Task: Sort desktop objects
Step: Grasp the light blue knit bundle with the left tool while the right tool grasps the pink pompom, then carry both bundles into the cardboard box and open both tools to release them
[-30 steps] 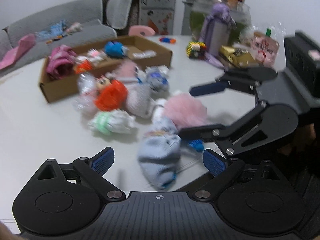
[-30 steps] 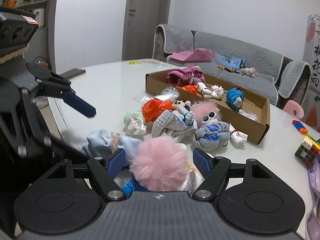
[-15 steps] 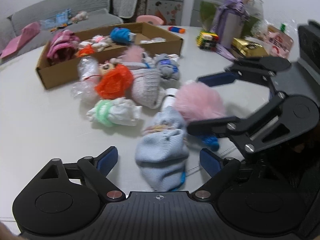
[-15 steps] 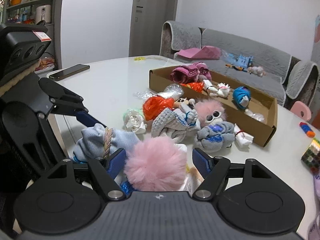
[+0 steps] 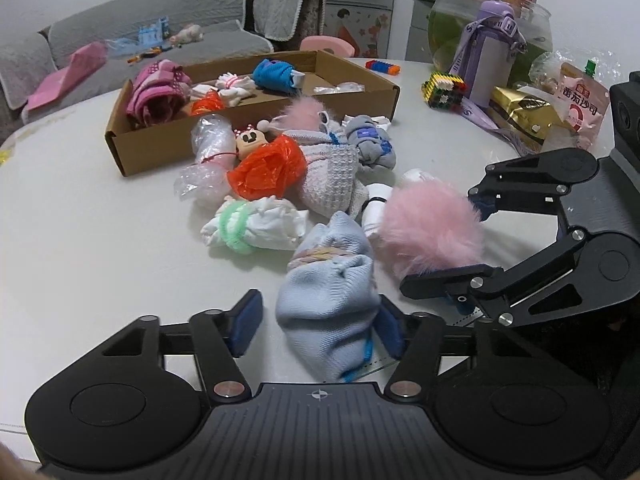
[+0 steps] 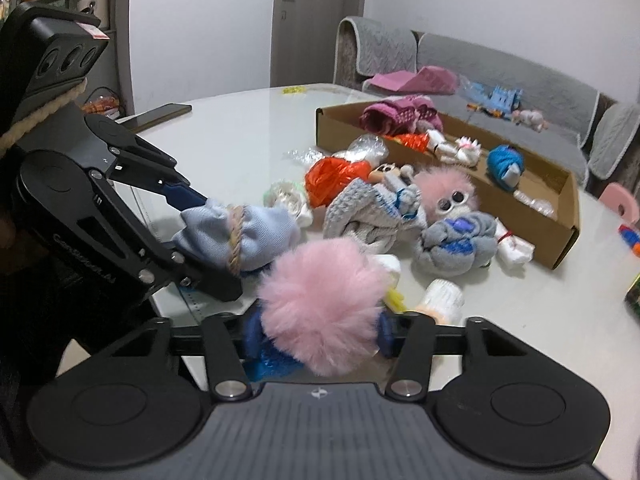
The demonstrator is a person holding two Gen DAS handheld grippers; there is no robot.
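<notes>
Fluffy pink pompom (image 6: 324, 304) squeezed in right tool (image 6: 318, 334), apparently gripped.

**Colours on and around the brown box**

The cardboard box (image 5: 256, 140) is plain brown. Inside it lie a magenta cloth with pale dots (image 5: 158, 92) and a bright blue bundle (image 5: 274, 74). Just in front of the box sit an orange plastic bag (image 5: 268, 168), a grey-white knitted sock with a waffle texture (image 5: 328, 176), and a white bundle banded in mint green (image 5: 252, 228). Nearer than these are a pale blue sock tied with tan string (image 5: 328, 292) and a fluffy pink pompom (image 5: 432, 232). The table (image 5: 80, 220) is white.
</notes>
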